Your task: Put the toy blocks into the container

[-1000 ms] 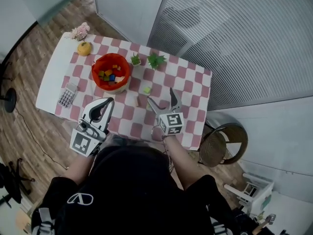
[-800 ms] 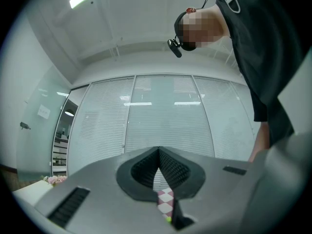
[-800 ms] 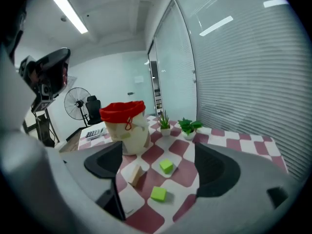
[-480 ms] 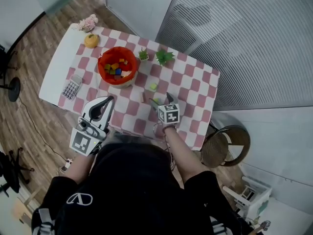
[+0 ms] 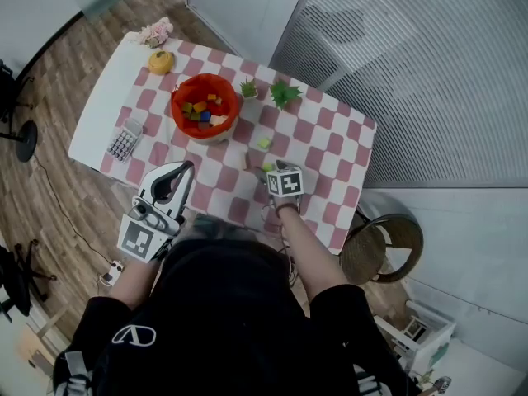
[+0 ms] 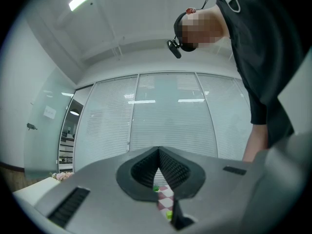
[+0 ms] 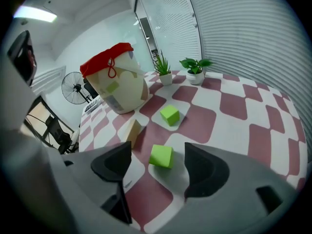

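A red-rimmed cream container (image 5: 206, 106) (image 7: 117, 84) with several coloured blocks inside stands on the checkered table (image 5: 330, 151). Three loose blocks lie in front of it: two lime-green cubes and a tan wooden block (image 7: 132, 132) (image 5: 247, 162). My right gripper (image 5: 268, 170) (image 7: 160, 165) points steeply down, its jaws on either side of the nearer green cube (image 7: 161, 156) (image 5: 266, 167). Those jaws have just been closing, with gaps still showing beside the cube. The farther green cube (image 7: 169, 115) (image 5: 264, 143) lies beyond. My left gripper (image 5: 183, 172) (image 6: 158, 152) hovers shut and empty at the table's near edge.
Two small potted plants (image 5: 248, 89) (image 5: 285, 94) stand behind the container. A calculator (image 5: 124, 141), an orange object (image 5: 159, 61) and pink flowers (image 5: 155, 32) sit on the table's left part. A round chair (image 5: 382, 246) stands to the right of the table.
My right gripper has dropped toward the table and tipped downward, so the nearer green cube now sits between its jaws. Its jaws have narrowed. The left gripper has stayed put.
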Demonstrator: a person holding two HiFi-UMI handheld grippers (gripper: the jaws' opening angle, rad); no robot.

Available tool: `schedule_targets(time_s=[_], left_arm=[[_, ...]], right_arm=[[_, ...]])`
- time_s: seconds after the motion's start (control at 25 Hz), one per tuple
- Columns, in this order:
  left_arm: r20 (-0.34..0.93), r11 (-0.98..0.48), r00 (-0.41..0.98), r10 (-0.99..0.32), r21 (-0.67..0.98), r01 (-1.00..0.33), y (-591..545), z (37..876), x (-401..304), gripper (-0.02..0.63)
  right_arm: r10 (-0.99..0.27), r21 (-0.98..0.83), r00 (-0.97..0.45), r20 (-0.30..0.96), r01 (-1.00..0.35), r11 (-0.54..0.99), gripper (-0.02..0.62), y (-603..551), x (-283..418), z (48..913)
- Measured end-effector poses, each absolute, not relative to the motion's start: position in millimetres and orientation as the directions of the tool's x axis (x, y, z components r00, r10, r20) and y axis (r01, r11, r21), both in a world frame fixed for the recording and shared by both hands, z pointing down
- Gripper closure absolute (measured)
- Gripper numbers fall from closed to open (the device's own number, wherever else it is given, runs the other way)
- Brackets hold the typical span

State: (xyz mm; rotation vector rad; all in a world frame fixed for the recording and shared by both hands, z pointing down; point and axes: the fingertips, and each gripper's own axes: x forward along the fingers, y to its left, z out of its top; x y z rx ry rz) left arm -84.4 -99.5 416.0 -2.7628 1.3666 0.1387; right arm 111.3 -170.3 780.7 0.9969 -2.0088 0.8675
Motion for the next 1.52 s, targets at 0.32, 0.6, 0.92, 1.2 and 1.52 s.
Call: schedule_targets(time_s=[0.32, 0.6, 0.92, 1.2, 1.52], left_arm=[[-0.155, -0.59, 0.584, -0.797, -0.008, -0.807, -99, 401, -86, 0.6], [-0.097, -0.587, 0.585, -0.806, -0.007, -0.81, -94, 419, -92, 0.6], [-0.103, -0.591, 0.589, -0.802, -0.009, -0.806, -93, 417, -91, 0.6], [-0.108, -0.598, 0.595, -0.796, -0.008, -0.801, -95, 416, -88, 0.6], [-0.187, -0.61, 0.599, -0.779, 0.0, -0.793, -106, 386, -76, 0.6]], right_arm=[[-0.291, -0.261, -0.417, 0.861, -0.853, 0.452, 0.352, -167, 116, 796], [-0.256, -0.277, -0.411, 0.875, -0.858, 0.432, 0.433, -164, 115, 800], [-0.247, -0.289, -0.414, 0.876, -0.861, 0.419, 0.443, -164, 116, 800], [-0.334, -0.285, -0.447, 0.83, -0.854, 0.435, 0.442, -179, 115, 766], [-0.555, -0.309, -0.589, 0.588, -0.797, 0.519, 0.443, -212, 101, 644]])
